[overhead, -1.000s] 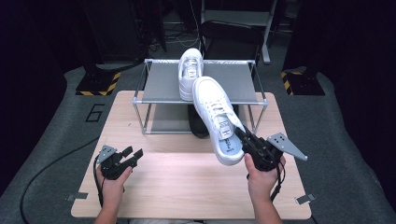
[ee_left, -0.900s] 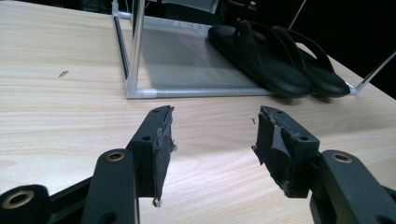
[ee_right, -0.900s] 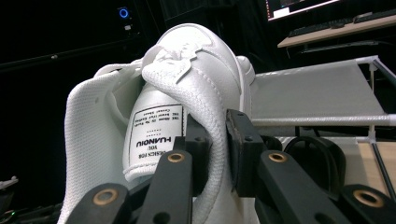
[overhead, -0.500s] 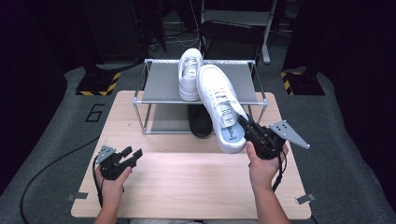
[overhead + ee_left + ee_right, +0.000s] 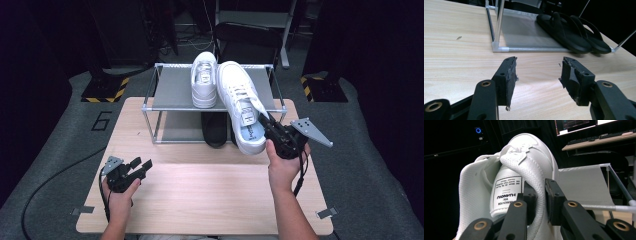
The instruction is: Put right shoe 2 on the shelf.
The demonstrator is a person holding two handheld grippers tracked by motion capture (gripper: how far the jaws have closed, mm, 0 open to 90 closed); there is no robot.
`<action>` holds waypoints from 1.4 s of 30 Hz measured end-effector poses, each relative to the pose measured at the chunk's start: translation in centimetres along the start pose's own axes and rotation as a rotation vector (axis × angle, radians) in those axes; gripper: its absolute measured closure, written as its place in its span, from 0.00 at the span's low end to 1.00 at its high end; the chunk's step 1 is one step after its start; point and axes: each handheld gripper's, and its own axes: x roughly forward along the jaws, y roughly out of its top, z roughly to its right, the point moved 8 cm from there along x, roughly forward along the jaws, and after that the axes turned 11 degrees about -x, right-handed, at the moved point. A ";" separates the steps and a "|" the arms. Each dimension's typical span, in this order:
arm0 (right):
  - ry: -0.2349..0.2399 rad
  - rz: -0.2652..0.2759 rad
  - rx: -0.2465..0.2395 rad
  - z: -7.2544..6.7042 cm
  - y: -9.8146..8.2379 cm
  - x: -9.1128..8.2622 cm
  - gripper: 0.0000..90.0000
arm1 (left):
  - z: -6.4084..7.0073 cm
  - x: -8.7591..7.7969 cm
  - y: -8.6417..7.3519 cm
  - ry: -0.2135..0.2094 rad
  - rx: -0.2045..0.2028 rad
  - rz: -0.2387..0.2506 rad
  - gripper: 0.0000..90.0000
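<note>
A white sneaker hangs in the air over the rack's right front corner, its toe toward the upper shelf. My right gripper is shut on the padded collar of this sneaker, the jaws pinching the fabric by the heel opening. A second white sneaker stands on the grey upper shelf. My left gripper rests low over the wooden table at the near left, open with nothing between its jaws; its fingertips hover above bare wood.
A pair of black flip-flops lies on the rack's lower shelf, also seen as the dark flip-flops under the top shelf. The metal rack frame stands at the table's far half. The wooden table spreads in front.
My right gripper has lifted the white sneaker up and away toward the rack; its toe now reaches over the upper shelf beside the other sneaker. The left gripper has stayed still.
</note>
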 end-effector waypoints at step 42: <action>-0.120 -0.054 0.044 4.6 3.9 10.4 0.88 | -1.2 -0.1 -0.1 0.018 -0.017 0.003 0.51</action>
